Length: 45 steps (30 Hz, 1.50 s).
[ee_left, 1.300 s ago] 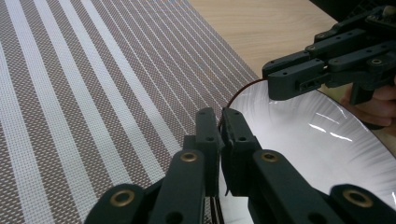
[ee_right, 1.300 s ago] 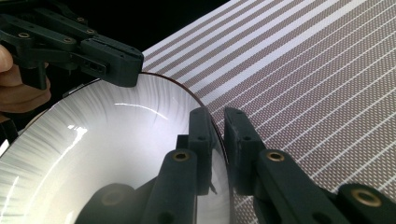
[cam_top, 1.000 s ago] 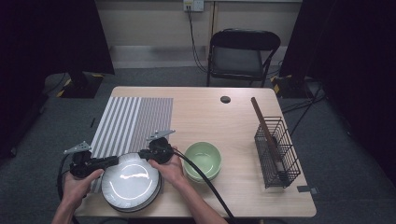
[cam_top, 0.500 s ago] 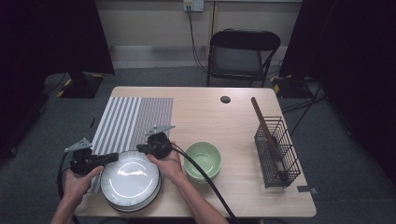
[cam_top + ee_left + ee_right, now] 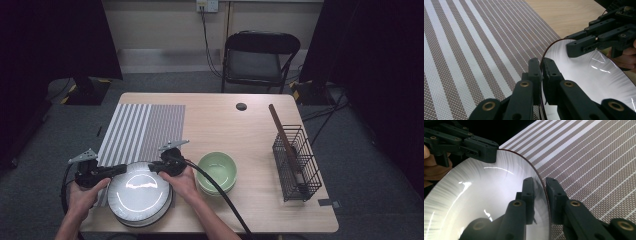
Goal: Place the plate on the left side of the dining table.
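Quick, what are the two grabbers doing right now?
Left gripper: shut on the rim of the white plate.
Right gripper: jaws have just been opening, plate rim between them with a gap showing, so open.

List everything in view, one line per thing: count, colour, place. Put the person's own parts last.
plate: one, white with dark rim, near left table edge, partly over the mat.
placemat: one, brown and white striped, left half of the table.
bowl: one, pale green, right of the plate.
wire basket: one, black, right side of the table.
wooden stick: one, brown, leaning in the basket.
table: one, light wood.
folding chair: one, black, behind the table.
left gripper: black, clamped on the plate's rim.
right gripper: black, astride the rim, jaws just opening.
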Each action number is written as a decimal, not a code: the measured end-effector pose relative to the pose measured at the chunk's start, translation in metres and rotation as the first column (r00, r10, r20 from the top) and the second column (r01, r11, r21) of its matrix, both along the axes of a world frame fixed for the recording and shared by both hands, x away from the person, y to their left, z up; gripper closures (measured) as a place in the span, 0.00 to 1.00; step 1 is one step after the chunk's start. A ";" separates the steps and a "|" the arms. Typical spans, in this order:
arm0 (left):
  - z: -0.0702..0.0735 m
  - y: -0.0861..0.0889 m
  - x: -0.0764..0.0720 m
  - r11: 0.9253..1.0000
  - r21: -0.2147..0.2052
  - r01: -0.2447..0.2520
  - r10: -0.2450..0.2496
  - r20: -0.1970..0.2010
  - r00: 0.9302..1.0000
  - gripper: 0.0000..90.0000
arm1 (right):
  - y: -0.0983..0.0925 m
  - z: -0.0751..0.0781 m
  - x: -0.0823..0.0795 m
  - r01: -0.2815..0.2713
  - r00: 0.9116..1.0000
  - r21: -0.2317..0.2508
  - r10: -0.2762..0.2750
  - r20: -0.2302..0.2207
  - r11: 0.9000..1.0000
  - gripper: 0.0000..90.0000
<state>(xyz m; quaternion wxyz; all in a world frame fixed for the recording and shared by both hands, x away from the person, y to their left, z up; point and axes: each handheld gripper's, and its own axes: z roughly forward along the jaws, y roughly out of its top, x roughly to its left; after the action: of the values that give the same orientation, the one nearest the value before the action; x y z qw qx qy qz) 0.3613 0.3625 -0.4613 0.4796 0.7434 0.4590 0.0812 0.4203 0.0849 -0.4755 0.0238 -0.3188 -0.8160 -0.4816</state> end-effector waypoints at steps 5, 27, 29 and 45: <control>0.003 0.000 0.001 1.000 0.015 -0.015 0.015 0.010 1.000 0.94 | 0.001 0.007 0.002 -0.005 0.999 0.000 0.005 0.043 1.000 0.91; 0.011 -0.001 0.015 1.000 0.011 -0.020 0.019 0.045 0.999 0.93 | -0.002 0.015 0.013 0.024 0.998 0.027 -0.025 0.054 0.999 0.90; 0.011 -0.001 0.015 1.000 0.015 -0.024 0.023 0.041 0.999 0.93 | -0.002 0.013 0.012 0.029 0.998 0.022 -0.030 0.050 0.999 0.88; 0.013 -0.002 0.011 0.998 0.033 -0.059 0.058 0.037 0.998 0.88 | -0.012 0.006 0.005 0.046 0.998 0.062 -0.048 0.038 0.997 0.92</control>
<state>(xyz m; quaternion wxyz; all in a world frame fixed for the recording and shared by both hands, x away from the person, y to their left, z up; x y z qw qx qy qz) 0.3726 0.3609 -0.4488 0.4724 0.7362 0.4704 0.1164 0.4256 0.0726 -0.4699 0.0060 -0.3274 -0.7935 -0.5130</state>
